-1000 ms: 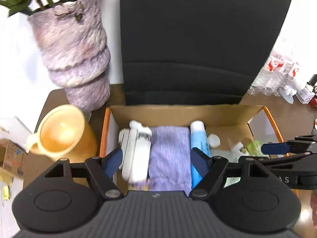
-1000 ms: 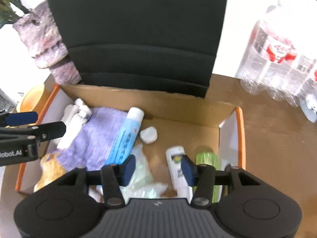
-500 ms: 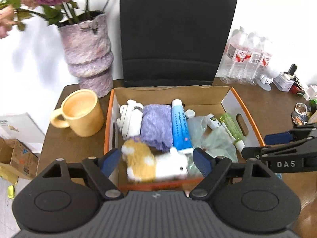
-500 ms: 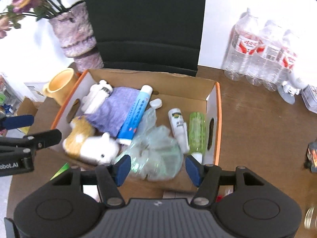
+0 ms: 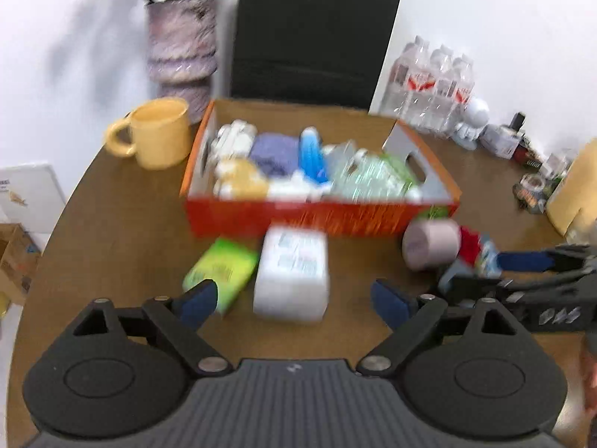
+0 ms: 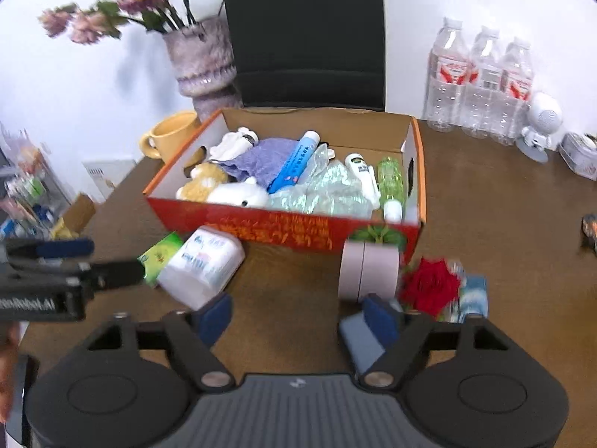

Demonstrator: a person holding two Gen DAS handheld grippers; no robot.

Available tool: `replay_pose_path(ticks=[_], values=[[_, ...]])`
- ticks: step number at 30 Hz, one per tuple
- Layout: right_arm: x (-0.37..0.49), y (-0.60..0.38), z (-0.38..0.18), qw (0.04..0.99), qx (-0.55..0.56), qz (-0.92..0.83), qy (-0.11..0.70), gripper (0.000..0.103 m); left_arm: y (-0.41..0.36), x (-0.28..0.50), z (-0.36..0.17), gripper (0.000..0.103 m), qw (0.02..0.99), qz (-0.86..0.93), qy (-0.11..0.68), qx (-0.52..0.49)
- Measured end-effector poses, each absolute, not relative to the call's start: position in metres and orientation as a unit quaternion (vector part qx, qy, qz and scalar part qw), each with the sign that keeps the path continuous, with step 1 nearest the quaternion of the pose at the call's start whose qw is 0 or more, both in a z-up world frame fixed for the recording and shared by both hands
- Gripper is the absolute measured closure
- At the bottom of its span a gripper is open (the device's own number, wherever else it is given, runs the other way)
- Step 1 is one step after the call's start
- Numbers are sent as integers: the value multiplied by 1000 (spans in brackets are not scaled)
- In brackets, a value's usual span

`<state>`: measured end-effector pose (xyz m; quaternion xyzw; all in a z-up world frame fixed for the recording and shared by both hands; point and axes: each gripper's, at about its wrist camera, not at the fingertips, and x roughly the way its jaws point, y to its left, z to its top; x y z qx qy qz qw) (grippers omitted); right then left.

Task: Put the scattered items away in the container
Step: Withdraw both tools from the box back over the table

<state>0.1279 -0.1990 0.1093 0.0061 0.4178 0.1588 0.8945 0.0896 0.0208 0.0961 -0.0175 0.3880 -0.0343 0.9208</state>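
An orange cardboard box (image 5: 321, 216) (image 6: 283, 227) holds a plush toy (image 6: 224, 190), purple cloth (image 6: 257, 156), blue tube (image 6: 294, 160), bottles and a plastic bag. On the table in front lie a white tissue pack (image 5: 293, 272) (image 6: 203, 265), a green packet (image 5: 222, 267) (image 6: 160, 252), a pink tape roll (image 5: 431, 242) (image 6: 367, 274), a red rose (image 6: 429, 285) and a grey-blue item (image 6: 360, 336). My left gripper (image 5: 294, 300) is open and empty, just short of the tissue pack. My right gripper (image 6: 296, 317) is open and empty, near the roll.
A yellow mug (image 5: 158, 138) and a purple vase (image 5: 181, 56) stand left of the box. A black chair back (image 6: 306, 33) is behind it. Water bottles (image 6: 481, 86) and small clutter (image 5: 522, 149) are at the right. The table edge curves at the left.
Both grippers have pulled back and up from over the box, which now sits farther off. The plush toy lies in the box. The items in front of the box have come into view.
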Motion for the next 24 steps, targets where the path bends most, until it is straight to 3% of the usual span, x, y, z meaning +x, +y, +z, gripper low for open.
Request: replay_pose_path(ticks=[6,10,24], values=[[54,-205,49,926,5,99,365,22,9,28,36,0,936,-8,352,11],[30,-202,23,930,4,99,355,21,7,14,17,0,937,-8,348,-5],[24,-190,-1,939,-9,92,331,13,1,19,3,0,939,-7,344,15]])
